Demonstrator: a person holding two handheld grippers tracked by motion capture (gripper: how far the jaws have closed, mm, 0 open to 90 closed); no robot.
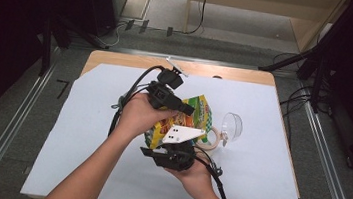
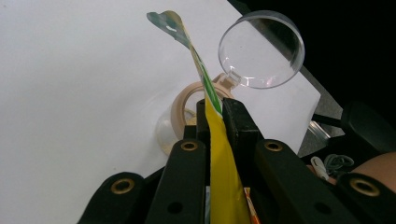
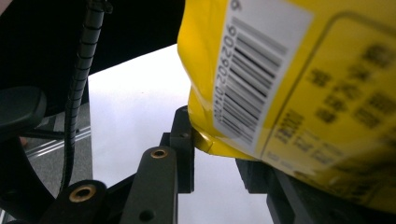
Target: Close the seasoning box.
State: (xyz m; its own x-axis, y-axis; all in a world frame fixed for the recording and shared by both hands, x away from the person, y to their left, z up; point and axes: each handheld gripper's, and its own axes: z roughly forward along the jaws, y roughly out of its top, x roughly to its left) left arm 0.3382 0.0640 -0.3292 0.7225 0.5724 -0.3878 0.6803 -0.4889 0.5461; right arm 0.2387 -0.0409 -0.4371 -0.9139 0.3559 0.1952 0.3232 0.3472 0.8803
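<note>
Carefully, I held the snack bag (image 1: 198,113) above the white sheet (image 1: 85,134), my left gripper (image 2: 215,109) clamped flat on its top seam and my right gripper (image 3: 219,149) pinching its lower corner, judging a slow, even pull apart best.

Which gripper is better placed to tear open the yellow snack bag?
Probably the left gripper: it pinches the yellow snack bag at its thin top seal. The right gripper steadies the bulky bottom.
</note>
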